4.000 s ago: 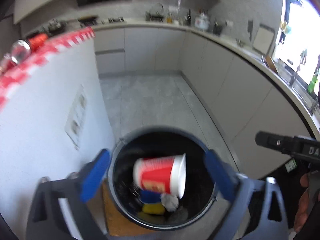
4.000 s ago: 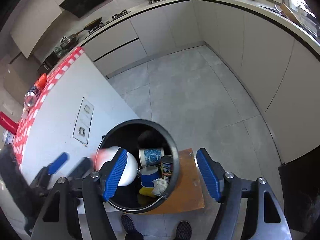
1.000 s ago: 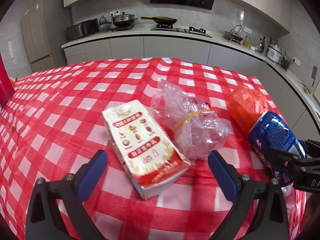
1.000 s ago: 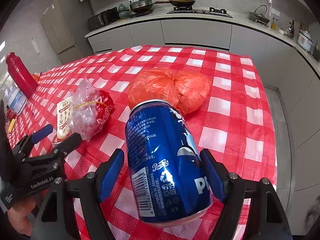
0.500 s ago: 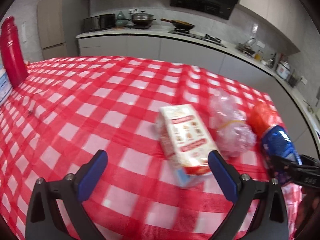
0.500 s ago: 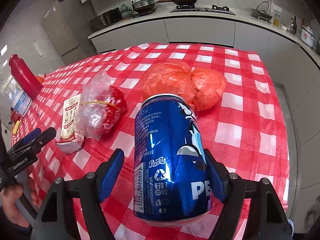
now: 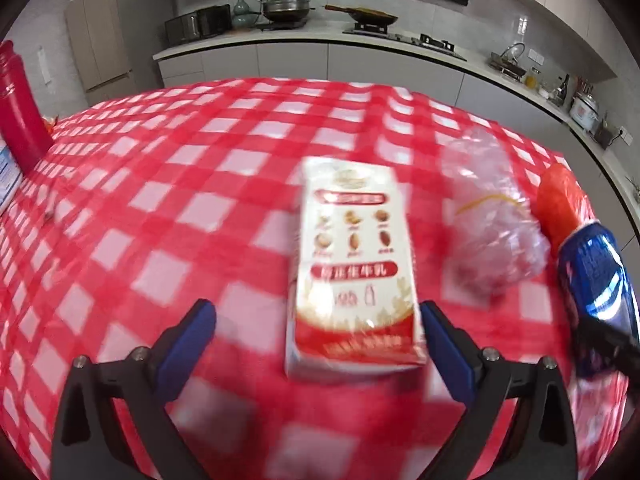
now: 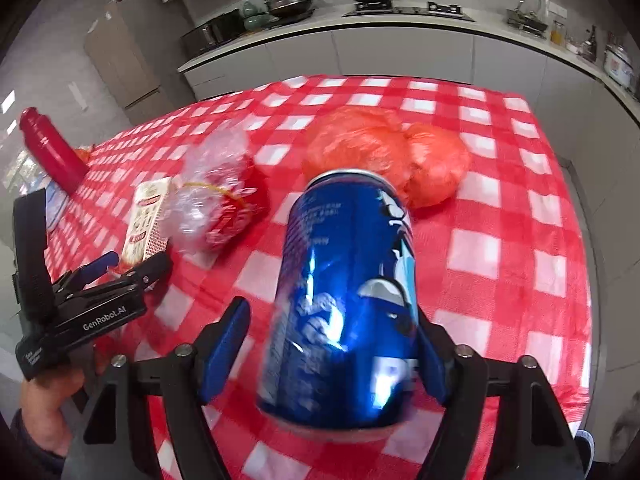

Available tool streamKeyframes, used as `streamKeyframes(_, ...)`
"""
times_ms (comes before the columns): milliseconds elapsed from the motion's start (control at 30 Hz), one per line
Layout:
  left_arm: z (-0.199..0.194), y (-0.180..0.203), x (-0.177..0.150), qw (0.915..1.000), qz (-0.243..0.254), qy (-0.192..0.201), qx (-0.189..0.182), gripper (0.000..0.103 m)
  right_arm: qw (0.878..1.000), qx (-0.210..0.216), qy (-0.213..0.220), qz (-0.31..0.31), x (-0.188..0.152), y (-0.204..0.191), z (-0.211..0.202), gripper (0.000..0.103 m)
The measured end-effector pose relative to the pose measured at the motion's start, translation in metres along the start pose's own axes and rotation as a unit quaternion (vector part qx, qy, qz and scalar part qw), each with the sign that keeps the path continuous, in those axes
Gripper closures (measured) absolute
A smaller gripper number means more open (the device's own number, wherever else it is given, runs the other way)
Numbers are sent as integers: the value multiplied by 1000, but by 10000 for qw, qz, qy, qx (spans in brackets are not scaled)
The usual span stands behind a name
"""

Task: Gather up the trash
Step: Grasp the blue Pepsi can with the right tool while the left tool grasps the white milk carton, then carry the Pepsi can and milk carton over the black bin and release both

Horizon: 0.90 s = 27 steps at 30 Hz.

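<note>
right gripper (image 8: pixel 334 354): blue pads either side of the blue soda can (image 8: pixel 344 304). Right pad lies against the can wall; a sliver of tablecloth shows between left pad and can. Jaws have just been closing with the can between them. Not clenched on it on both sides as far as this view shows.
blue soda can: upright, slightly tilted, base on the red-and-white checked tablecloth (image 8: pixel 500 240), filling the centre of the right wrist view. In the left wrist view it sits at 3 o'clock (image 7: pixel 596 280), partly crossed by a dark gripper finger.
left gripper (image 7: pixel 316 344): released, jaws wide. Right pad just beside the near right corner of the milk carton (image 7: pixel 354 264); left pad well apart from it. Nothing grasped. View motion-blurred.
milk carton: flat on the tablecloth, printed face up, long axis toward 12 o'clock, its near end between the left gripper's pads. In the right wrist view it is at 9 o'clock (image 8: pixel 146 216), just ahead of the left gripper.
clear plastic bag (image 7: pixel 492 224): crumpled, yellow band around it, just beside the carton at its 2 o'clock; red packaging shows through it in the right wrist view (image 8: pixel 218 200).
orange plastic bag (image 8: pixel 384 152): two bunched lumps at 12 o'clock of the can, just behind it.
red bottle (image 8: pixel 50 148): far table edge, 10 o'clock in the right wrist view.
hand (image 8: pixel 56 396): grips the left gripper's handle, 8 o'clock, right wrist view.
background: kitchen counter (image 7: pixel 360 40) with pots and a pan, 12 o'clock.
</note>
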<state>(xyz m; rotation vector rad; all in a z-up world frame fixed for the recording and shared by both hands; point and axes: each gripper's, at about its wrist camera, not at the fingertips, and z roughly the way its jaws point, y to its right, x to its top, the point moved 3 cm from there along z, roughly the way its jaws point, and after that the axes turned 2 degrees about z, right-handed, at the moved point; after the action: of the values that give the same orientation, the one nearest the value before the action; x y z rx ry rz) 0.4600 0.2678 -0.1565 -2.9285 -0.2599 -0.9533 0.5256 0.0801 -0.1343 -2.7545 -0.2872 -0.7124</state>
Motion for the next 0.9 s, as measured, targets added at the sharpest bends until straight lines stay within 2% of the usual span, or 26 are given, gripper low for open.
streamKeyframes(67, -6, -12, -1, 9997, -115, 110, -180, 3, 9999, -109, 114, 56, 4, -1, 0, 28)
streamKeyframes(167, -5, -20, 9, 9988, -230, 190, -388, 3, 9996, -199, 4, 195, 10, -1, 9, 28)
streamKeyframes(433, 16, 2, 26, 9986, 432, -27, -321, 3, 9978, -521, -159, 382, 18, -8, 20, 28)
streamKeyframes(500, 20, 5, 26, 9980, 553, -106, -302, 9, 9973, -514, -246, 466, 18, -7, 24, 28)
streamKeyframes(533, 22, 6, 25, 9976, 605, -153, -285, 13, 9973, -451, -282, 497, 18, -7, 25, 32)
streamKeyframes(567, 22, 6, 25, 9974, 575, -137, -407, 23, 9976, -371, -293, 501, 18, -8, 26, 38)
streamKeyframes(600, 19, 6, 27, 9975, 576, -76, -398, 42, 9979, -349, -283, 476, 18, -10, 27, 38)
streamKeyframes(733, 16, 9, 29, 9968, 648, -56, -472, 43, 9983, -269, -226, 465, 16, -16, 26, 39)
streamKeyframes(900, -10, 9, 30, 9957, 666, 278, -581, 43, 9988, -170, -131, 451, 11, -21, 15, 39)
